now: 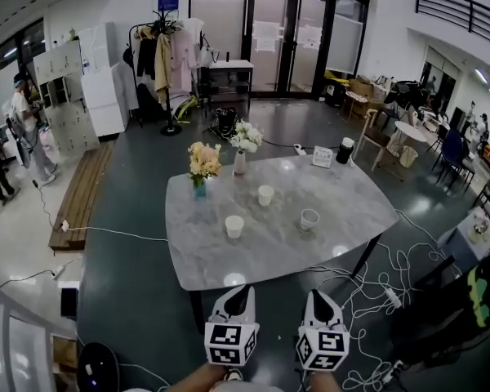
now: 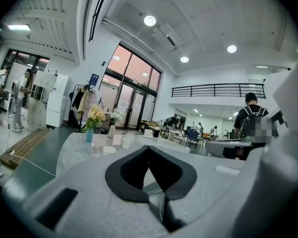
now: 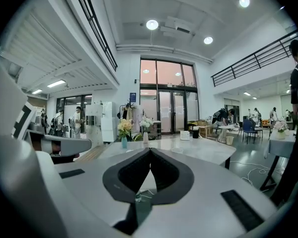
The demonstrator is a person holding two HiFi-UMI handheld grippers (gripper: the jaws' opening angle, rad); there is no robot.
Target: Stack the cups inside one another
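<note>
Three white cups stand apart on the grey marble table [image 1: 220, 264]: one at the front left [image 1: 234, 226], one further back [image 1: 265, 194] and one at the right [image 1: 309, 219]. My left gripper [image 1: 237, 294] and right gripper [image 1: 318, 296] hang side by side just short of the table's near edge, both shut and empty. In the left gripper view the jaws of the left gripper [image 2: 148, 148] meet at the tip, and two cups [image 2: 109, 150] [image 2: 126, 143] show beyond them on the left. In the right gripper view the right gripper [image 3: 150, 150] is shut too, with the table top [image 3: 208, 152] ahead.
A blue vase of yellow flowers [image 1: 201, 188] and a white vase of white flowers [image 1: 240, 162] stand at the table's back left. A card sign [image 1: 322, 157] and a black cup [image 1: 345, 150] sit at its far end. Cables [image 1: 392, 284] lie on the floor at the right, and a wooden bench [image 1: 82, 194] stands at the left.
</note>
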